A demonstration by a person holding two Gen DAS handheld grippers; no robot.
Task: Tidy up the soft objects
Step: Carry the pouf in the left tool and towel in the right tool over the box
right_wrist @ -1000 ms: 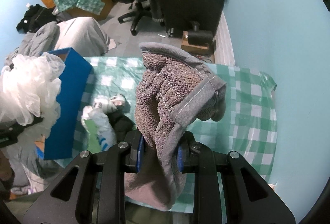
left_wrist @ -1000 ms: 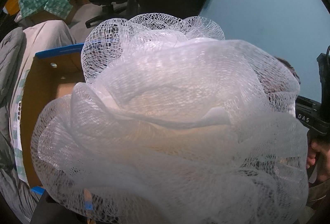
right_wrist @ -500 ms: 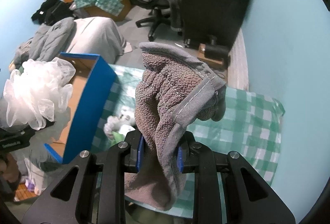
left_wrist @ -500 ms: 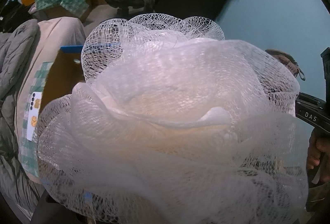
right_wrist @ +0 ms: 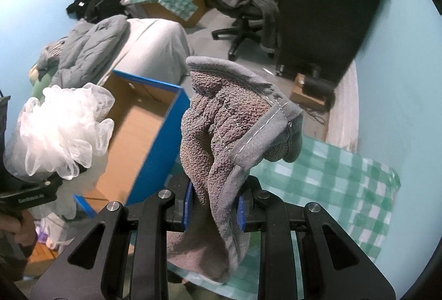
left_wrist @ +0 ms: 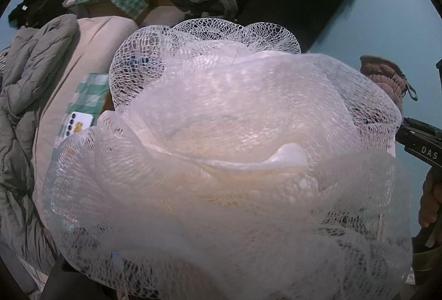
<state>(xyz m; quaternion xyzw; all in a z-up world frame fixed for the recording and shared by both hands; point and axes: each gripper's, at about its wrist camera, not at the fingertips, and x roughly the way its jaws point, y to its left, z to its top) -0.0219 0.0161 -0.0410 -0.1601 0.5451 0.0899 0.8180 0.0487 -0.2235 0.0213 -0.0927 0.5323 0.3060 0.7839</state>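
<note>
Right gripper (right_wrist: 212,210) clenched on towel (right_wrist: 234,131), frame centre. Left gripper (right_wrist: 48,178), frame left, grasps loofah (left_wrist: 229,162); its jaws hidden by mesh. Box (right_wrist: 154,134) sits open between them. Centre each load over the opening before releasing.

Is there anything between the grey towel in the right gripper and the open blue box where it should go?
Nothing visible blocks it. The grey towel hangs beside the blue box, whose open top shows bare cardboard. The white mesh sponge is held above the box's far side, not between them.
</note>
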